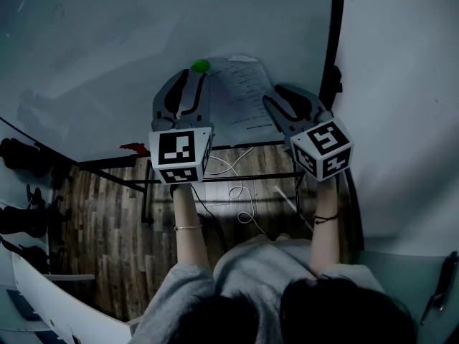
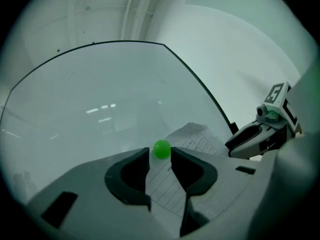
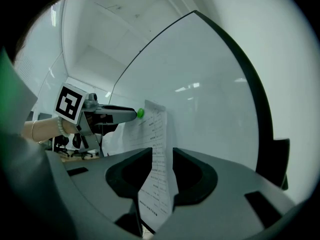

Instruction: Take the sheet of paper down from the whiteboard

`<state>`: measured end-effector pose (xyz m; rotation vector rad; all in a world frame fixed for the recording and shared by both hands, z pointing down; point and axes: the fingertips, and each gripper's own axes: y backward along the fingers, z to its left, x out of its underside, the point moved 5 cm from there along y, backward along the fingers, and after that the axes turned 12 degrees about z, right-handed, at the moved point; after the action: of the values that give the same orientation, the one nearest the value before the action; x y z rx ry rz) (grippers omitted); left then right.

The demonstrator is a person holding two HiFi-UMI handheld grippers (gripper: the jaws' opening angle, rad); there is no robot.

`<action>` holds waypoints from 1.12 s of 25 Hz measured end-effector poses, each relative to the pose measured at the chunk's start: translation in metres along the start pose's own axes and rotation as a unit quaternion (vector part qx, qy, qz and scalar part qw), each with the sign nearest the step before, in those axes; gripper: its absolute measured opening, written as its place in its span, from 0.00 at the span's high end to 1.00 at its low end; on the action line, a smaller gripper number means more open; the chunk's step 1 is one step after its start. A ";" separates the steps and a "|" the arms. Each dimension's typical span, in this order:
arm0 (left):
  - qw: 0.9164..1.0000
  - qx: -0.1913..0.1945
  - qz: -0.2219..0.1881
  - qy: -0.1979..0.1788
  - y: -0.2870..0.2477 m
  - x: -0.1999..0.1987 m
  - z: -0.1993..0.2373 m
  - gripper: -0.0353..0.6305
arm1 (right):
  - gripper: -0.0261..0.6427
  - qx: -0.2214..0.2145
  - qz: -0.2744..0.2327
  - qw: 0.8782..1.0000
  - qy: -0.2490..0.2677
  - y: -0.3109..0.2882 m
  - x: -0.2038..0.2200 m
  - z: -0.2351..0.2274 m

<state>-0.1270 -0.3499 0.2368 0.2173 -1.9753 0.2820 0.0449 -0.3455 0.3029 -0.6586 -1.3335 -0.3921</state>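
Note:
A printed sheet of paper (image 1: 244, 95) hangs on the whiteboard (image 1: 107, 49), pinned at its top left corner by a round green magnet (image 1: 200, 66). My left gripper (image 1: 192, 76) points level at that corner. In the left gripper view its open jaws (image 2: 160, 155) stand on either side of the magnet (image 2: 161, 149), with a thin gap on each side. My right gripper (image 1: 278, 93) is at the sheet's right edge. In the right gripper view that edge of the paper (image 3: 159, 149) runs between the open jaws (image 3: 162, 155), and the pads stand apart from it.
The whiteboard's dark frame edge (image 1: 333, 41) runs just right of the right gripper, with a white wall (image 1: 401, 84) beyond it. Below are the board's black stand bars (image 1: 237, 178), white cables (image 1: 244, 192) on a wooden floor, a small red item (image 1: 133, 149) and office chairs (image 1: 21, 185) at the left.

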 end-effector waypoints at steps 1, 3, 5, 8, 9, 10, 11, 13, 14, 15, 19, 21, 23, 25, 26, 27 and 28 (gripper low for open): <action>1.000 -0.001 -0.001 -0.007 -0.001 -0.003 -0.001 0.77 | 0.80 0.001 0.000 1.000 0.000 0.000 -0.001 0.000; 1.000 -0.002 -0.001 -0.018 -0.002 -0.007 -0.002 0.76 | 0.80 0.003 0.001 1.000 0.000 -0.001 -0.002 0.001; 1.000 -0.003 0.001 -0.029 -0.004 -0.008 -0.003 0.74 | 0.79 0.005 0.000 1.000 0.001 -0.002 -0.003 0.000; 0.999 -0.009 0.005 -0.048 -0.007 -0.010 -0.006 0.74 | 0.79 0.007 0.002 1.000 0.001 -0.004 -0.003 0.001; 0.999 -0.011 0.005 -0.052 -0.008 -0.010 -0.007 0.74 | 0.79 0.007 0.003 1.000 0.002 -0.005 -0.003 0.001; 0.998 -0.014 0.004 -0.054 -0.009 -0.012 -0.007 0.74 | 0.79 0.008 0.004 1.000 0.003 -0.005 -0.003 0.001; 0.998 -0.016 0.003 -0.057 -0.009 -0.013 -0.008 0.74 | 0.79 0.008 0.005 1.000 0.003 -0.005 -0.004 0.001; 0.998 -0.020 0.004 -0.067 -0.011 -0.015 -0.010 0.74 | 0.80 0.008 0.007 1.000 0.005 -0.005 -0.005 0.001; 0.997 -0.021 0.006 -0.072 -0.012 -0.015 -0.012 0.74 | 0.80 0.009 0.007 1.000 0.006 -0.005 -0.005 0.001; 0.997 -0.023 0.006 -0.076 -0.013 -0.015 -0.012 0.74 | 0.80 0.009 0.008 1.000 0.007 -0.005 -0.005 0.002; 0.997 -0.030 0.003 -0.077 -0.013 -0.013 -0.010 0.74 | 0.80 0.010 0.012 1.000 0.010 -0.009 -0.004 0.003; 0.996 -0.034 0.001 -0.081 -0.014 -0.012 -0.010 0.74 | 0.80 0.009 0.014 1.000 0.011 -0.011 -0.003 0.004; 0.996 -0.034 -0.002 -0.088 -0.017 -0.012 -0.011 0.74 | 0.80 0.006 0.015 1.000 0.012 -0.012 -0.004 0.004; 0.995 -0.036 -0.003 -0.095 -0.018 -0.013 -0.012 0.74 | 0.83 0.005 0.019 1.000 0.016 -0.013 -0.005 0.005; 0.995 -0.037 -0.002 -0.097 -0.018 -0.013 -0.012 0.74 | 0.85 0.006 0.022 1.000 0.018 -0.014 -0.005 0.005; 0.994 -0.038 -0.002 -0.099 -0.018 -0.013 -0.011 0.75 | 0.87 0.008 0.024 0.999 0.021 -0.015 -0.005 0.005; 0.994 -0.038 -0.002 -0.099 -0.019 -0.012 -0.011 0.75 | 0.90 0.010 0.025 0.999 0.023 -0.016 -0.005 0.004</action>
<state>-0.1073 -0.3642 0.2315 0.2062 -2.1774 0.1871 0.0310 -0.3550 0.3020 -0.6600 -1.2728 -0.3511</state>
